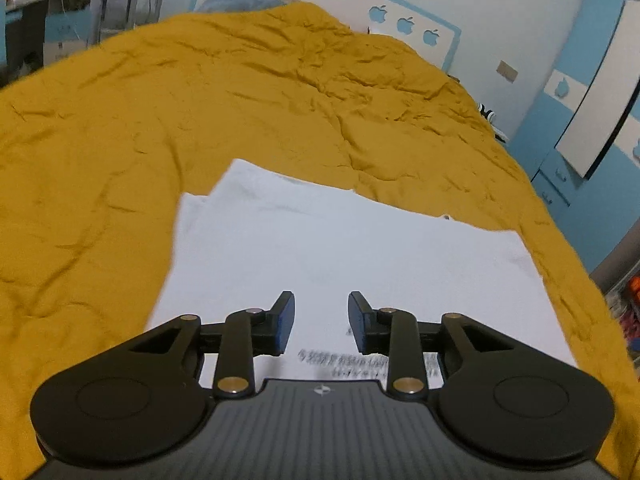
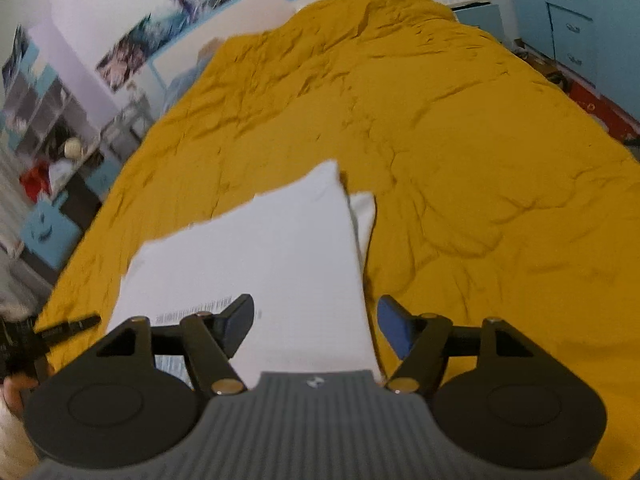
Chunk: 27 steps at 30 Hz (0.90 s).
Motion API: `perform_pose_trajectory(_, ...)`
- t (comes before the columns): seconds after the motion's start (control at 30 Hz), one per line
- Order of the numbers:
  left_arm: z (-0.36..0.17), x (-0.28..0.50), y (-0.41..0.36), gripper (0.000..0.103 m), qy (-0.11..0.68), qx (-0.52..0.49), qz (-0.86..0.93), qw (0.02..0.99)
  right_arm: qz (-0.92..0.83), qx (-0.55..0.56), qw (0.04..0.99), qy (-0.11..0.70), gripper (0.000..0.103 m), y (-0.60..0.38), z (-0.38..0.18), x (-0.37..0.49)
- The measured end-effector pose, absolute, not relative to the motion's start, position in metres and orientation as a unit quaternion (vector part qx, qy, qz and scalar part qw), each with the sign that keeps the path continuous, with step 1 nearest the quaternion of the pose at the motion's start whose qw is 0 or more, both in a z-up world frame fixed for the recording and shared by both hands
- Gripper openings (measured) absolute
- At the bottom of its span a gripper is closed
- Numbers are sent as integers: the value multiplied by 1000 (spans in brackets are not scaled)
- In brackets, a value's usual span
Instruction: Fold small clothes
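Note:
A white garment (image 1: pixel 320 248) lies partly folded and flat on a mustard-yellow bedspread (image 1: pixel 160 100), with a line of dark printed text near its close edge. My left gripper (image 1: pixel 321 320) is open and empty, hovering over the garment's near part. In the right wrist view the same white garment (image 2: pixel 260 252) lies on the bedspread (image 2: pixel 480 160). My right gripper (image 2: pixel 316 326) is open and empty above the garment's right edge. The tip of the left gripper (image 2: pixel 68 326) shows at the far left there.
The bed fills most of both views. A white-and-blue headboard (image 1: pixel 400 12) stands at the far end. Blue cabinets (image 1: pixel 580 120) line the right side. A desk with clutter (image 2: pixel 60 152) stands to the left of the bed.

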<state>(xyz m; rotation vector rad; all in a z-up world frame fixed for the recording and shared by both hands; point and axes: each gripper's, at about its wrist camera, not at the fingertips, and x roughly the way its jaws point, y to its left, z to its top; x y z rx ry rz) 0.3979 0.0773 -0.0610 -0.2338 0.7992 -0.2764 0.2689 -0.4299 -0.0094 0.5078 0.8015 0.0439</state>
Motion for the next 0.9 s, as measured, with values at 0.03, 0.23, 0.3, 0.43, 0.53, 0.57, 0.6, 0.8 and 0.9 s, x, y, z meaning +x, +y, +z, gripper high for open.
perform_pose_trajectory(0.03, -65, 405, 73, 36, 389, -112, -133, 905, 19, 250, 891, 378, 65, -432, -16, 277)
perform_pose_trajectory(0.23, -84, 438, 53, 36, 399, -95, -134, 902, 6, 285, 888, 361, 58, -447, -63, 341)
perform_pose_trajectory(0.3, -89, 447, 49, 36, 400, -88, -135, 902, 4, 307, 881, 359, 56, -454, -81, 363)
perform_pose_trajectory(0.43, -103, 461, 47, 36, 409, -91, -134, 898, 10, 346, 867, 358, 56, -466, -116, 399)
perform_pose_trajectory(0.53, -111, 465, 50, 36, 410, -94, -134, 897, 10, 368, 853, 369, 55, -472, -141, 419)
perform_pose_trajectory(0.57, -112, 465, 52, 36, 409, -96, -134, 898, 11, 381, 847, 372, 55, -476, -151, 424)
perform_pose_trajectory(0.6, -114, 465, 53, 36, 407, -100, -133, 898, 13, 390, 843, 370, 54, -479, -158, 428)
perform_pose_trajectory(0.8, -117, 467, 63, 36, 395, -125, -135, 900, 41, 412, 836, 360, 31, -478, -179, 448)
perform_pose_trajectory(0.9, -112, 465, 67, 36, 387, -133, -136, 902, 47, 412, 836, 361, 12, -475, -177, 455)
